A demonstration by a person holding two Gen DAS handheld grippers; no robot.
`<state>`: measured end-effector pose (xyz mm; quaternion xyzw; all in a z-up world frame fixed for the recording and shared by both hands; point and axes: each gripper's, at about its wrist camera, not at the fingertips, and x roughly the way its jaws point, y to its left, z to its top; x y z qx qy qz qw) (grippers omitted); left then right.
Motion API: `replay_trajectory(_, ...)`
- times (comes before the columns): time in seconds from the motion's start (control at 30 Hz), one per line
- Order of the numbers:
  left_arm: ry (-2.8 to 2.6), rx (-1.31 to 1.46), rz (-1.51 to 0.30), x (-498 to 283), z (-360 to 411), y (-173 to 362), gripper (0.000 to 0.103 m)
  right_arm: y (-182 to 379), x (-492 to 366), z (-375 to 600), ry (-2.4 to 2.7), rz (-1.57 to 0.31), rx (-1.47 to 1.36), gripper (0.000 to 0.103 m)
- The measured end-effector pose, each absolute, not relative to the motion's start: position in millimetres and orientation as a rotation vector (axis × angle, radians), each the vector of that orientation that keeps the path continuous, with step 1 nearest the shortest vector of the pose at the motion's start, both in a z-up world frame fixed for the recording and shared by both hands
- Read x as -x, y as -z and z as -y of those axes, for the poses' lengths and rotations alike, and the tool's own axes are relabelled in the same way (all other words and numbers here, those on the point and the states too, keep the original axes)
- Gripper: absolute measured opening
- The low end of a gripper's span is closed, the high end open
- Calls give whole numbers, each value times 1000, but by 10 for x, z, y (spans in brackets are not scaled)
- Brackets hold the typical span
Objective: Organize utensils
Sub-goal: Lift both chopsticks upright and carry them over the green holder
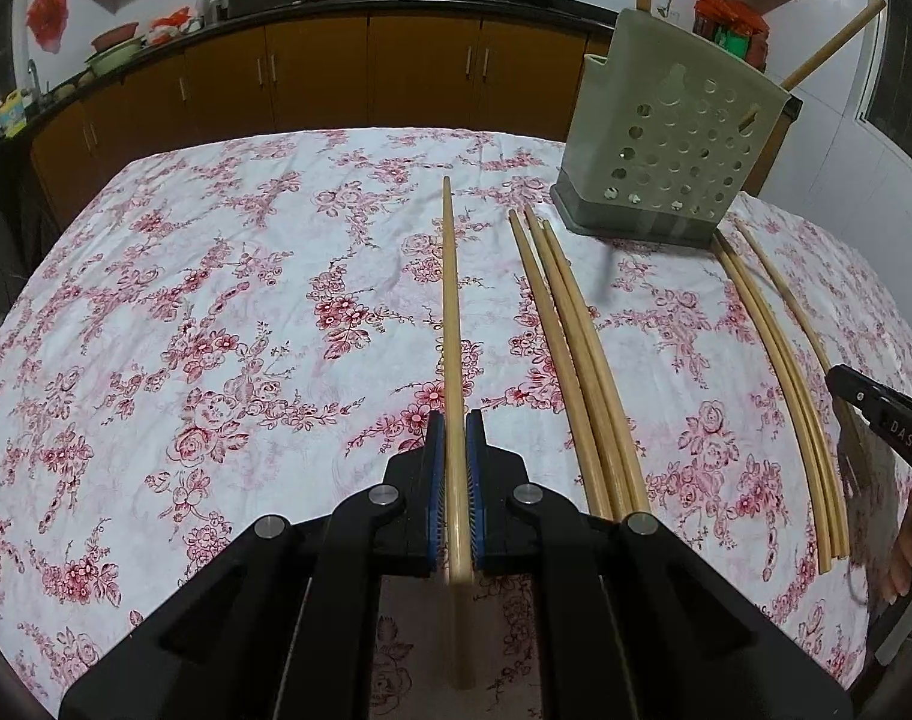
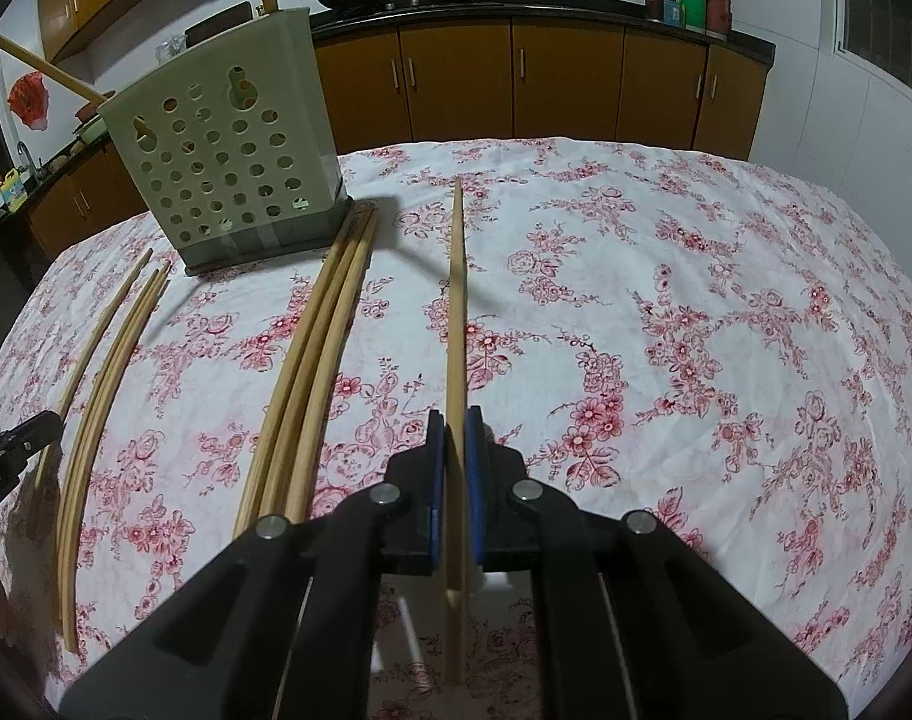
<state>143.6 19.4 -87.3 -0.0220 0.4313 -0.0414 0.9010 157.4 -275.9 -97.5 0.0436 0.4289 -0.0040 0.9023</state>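
One chopstick clamped in each gripper
Left gripper [image 1: 455, 432] closed on chopstick [image 1: 450, 312], right gripper [image 2: 455, 429] on another chopstick [image 2: 457, 300]; each long axis is aimed forward, tips raised beyond the jaws

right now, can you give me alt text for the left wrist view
The left gripper is shut on a single wooden chopstick above a floral tablecloth. To its right lie three loose chopsticks, and beyond them stands a perforated green utensil holder.
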Motion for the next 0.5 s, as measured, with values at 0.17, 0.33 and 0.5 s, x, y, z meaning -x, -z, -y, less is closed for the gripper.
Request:
replay_trajectory(0.17,86,42,-894,-1442,-190,876,8,950,-1565,2766,13,-881,-84,8)
replay_trajectory(0.33,92,60,-864,-1440,-216,729,8,691,-1489,2838,15,-810,-103,8)
replay_trajectory(0.5,93,67,-788,-1434,-253,445,8,421,-1437,2915,23,-741,-115,8)
